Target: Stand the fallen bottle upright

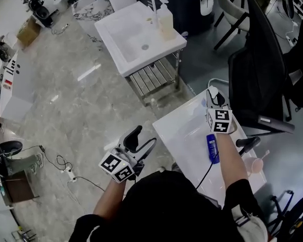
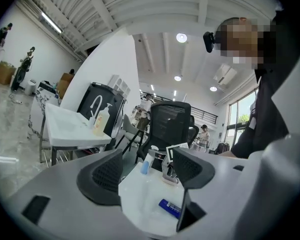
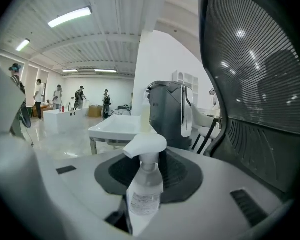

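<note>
Clear bottle [image 3: 145, 196] clamped near-upright in right tool [image 3: 149, 170], far bench [image 1: 182, 130] edge; set-down, release likely remain; left tool [image 2: 146, 173] spread, empty.

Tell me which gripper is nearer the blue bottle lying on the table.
Right. The right gripper hovers just beyond the blue bottle; the left gripper hangs off the table's left edge.
</note>
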### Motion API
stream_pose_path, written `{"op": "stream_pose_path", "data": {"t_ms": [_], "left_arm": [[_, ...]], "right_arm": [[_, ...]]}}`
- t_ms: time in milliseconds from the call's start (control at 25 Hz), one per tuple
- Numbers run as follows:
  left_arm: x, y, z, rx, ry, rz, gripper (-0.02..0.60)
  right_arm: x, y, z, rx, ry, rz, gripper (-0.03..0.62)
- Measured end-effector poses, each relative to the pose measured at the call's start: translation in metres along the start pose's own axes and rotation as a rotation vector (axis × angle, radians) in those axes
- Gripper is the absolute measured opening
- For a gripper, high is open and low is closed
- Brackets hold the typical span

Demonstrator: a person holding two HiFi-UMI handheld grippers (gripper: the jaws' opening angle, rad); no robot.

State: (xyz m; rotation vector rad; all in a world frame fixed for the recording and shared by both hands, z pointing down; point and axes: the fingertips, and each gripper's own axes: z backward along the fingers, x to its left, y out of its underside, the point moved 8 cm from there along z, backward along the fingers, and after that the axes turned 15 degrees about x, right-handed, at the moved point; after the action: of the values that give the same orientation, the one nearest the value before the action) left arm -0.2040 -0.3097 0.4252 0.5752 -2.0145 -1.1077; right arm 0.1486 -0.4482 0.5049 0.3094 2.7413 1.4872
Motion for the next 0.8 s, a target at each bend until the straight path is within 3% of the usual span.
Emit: {"op": "stream_pose_path", "data": {"t_ms": [480,520,560,600,800], "left_arm": [[0.008,0.014,0.004,0.023,-0.051,0.059,0.328],[0.008,0.014,0.004,0.024,-0.051,0.060,0.328],[0.008,0.015,0.005,0.025,-0.050,0.061,0.328],[0.008,0.015,0.006,0.024,-0.049,0.061,0.328],[0.006,0.014,0.010,0.010,-0.041,0.048,0.328]], "right_arm": [[-0.003,0.008,-0.015,-0.053,0.034,-0.033,0.129],[-0.002,0.008,-0.015,-0.059,0.032,-0.042,0.143],[-0.002,0.007,-0.014,-0.067,0.027,-0.050,0.217],[-0.002,0.006,-0.013,-0.074,0.020,-0.056,0.242],[0.001,0.006,-0.007,-0.063,-0.011,-0.043,0.278]]}}
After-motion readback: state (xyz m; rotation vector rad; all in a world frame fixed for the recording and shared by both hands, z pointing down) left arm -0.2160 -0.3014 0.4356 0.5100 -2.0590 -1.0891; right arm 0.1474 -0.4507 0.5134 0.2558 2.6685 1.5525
